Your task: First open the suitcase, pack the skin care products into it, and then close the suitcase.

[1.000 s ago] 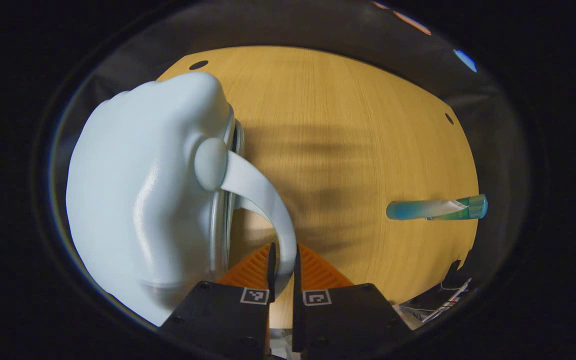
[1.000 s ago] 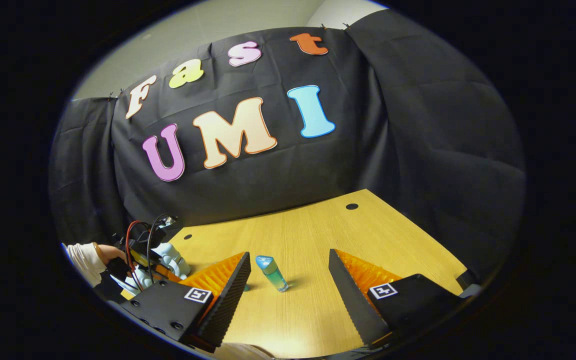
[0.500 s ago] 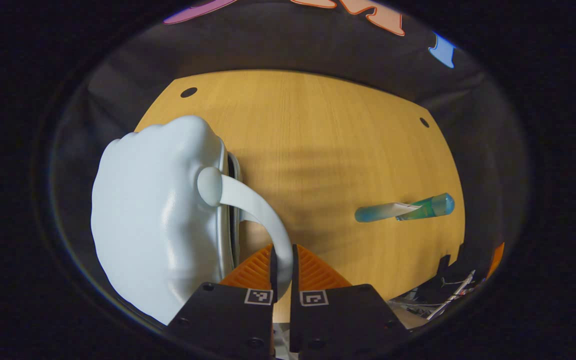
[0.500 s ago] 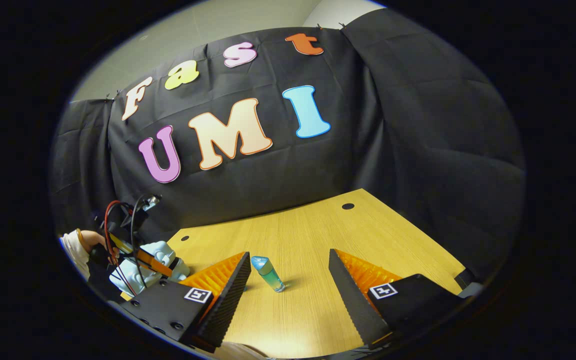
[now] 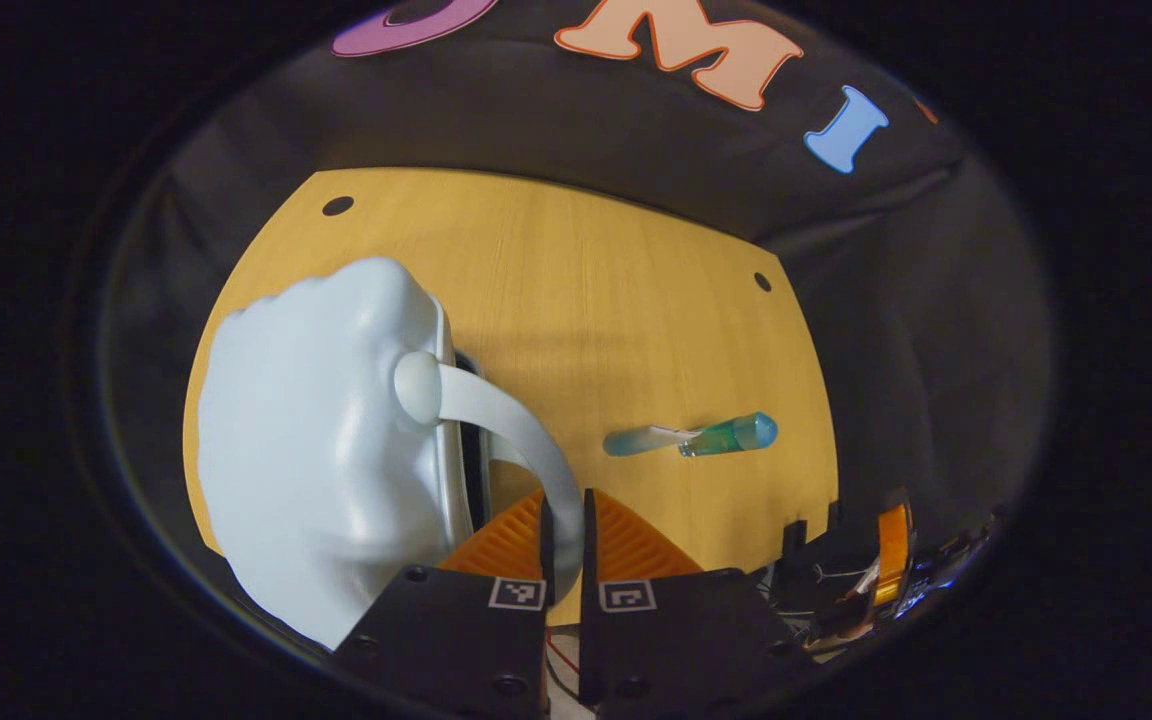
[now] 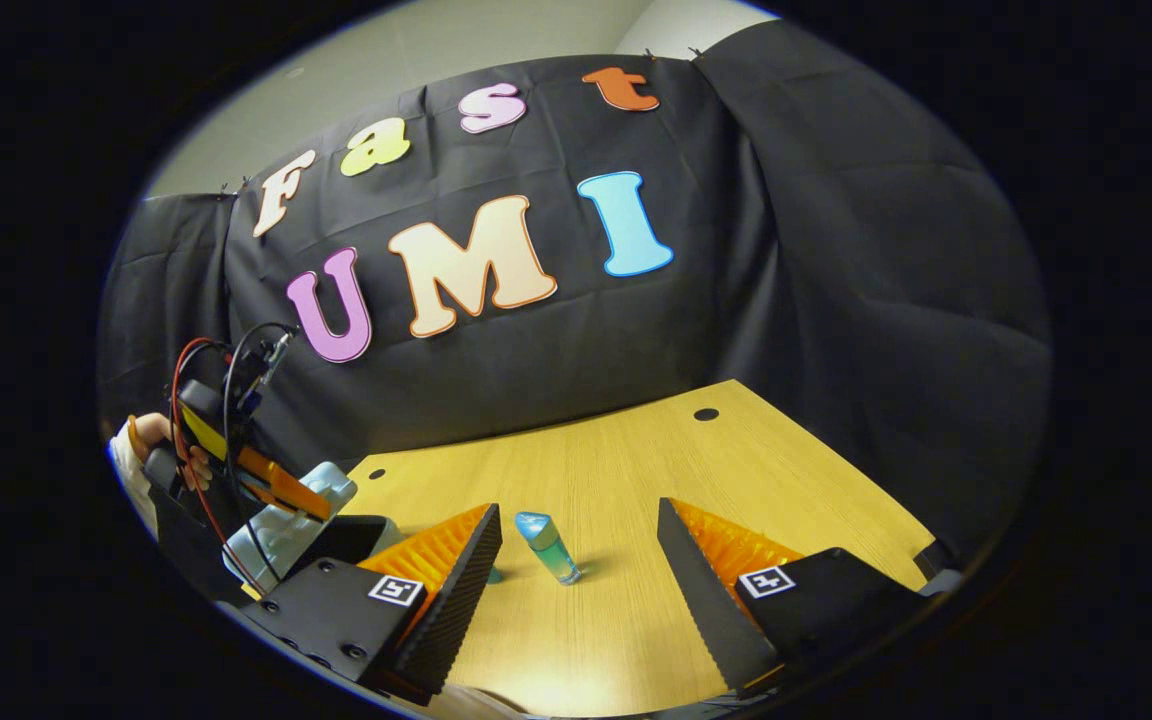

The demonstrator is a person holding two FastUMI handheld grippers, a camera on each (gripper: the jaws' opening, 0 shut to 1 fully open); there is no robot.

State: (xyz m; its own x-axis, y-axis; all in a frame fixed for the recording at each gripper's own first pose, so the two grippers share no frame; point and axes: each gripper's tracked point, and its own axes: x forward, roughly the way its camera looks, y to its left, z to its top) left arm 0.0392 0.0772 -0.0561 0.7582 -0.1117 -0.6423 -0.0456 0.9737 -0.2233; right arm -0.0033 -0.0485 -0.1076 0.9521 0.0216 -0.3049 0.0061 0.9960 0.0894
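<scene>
- Pale-blue plastic is what the suitcase (image 5: 321,450) is made of; it fills the lower left of the left gripper view, resting on the wooden table (image 5: 616,300).
- Its curved handle (image 5: 526,450) runs down to the bottom centre, where the left gripper (image 5: 563,530) has both fingers pinched on it.
- A dark slit shows along the seam beside the handle, so I judge that the opening step is in hand and the lid is only partly raised.
- The skin care tube (image 6: 548,547) lies on the table at lower centre of the right gripper view, between the widely parted fingers of the right gripper (image 6: 576,585), which hovers short of it.
- At the left edge of that view a hand (image 6: 151,455) holds the left gripper tilted above the case.
- Next the lid needs swinging fully back by the handle, then releasing.
</scene>
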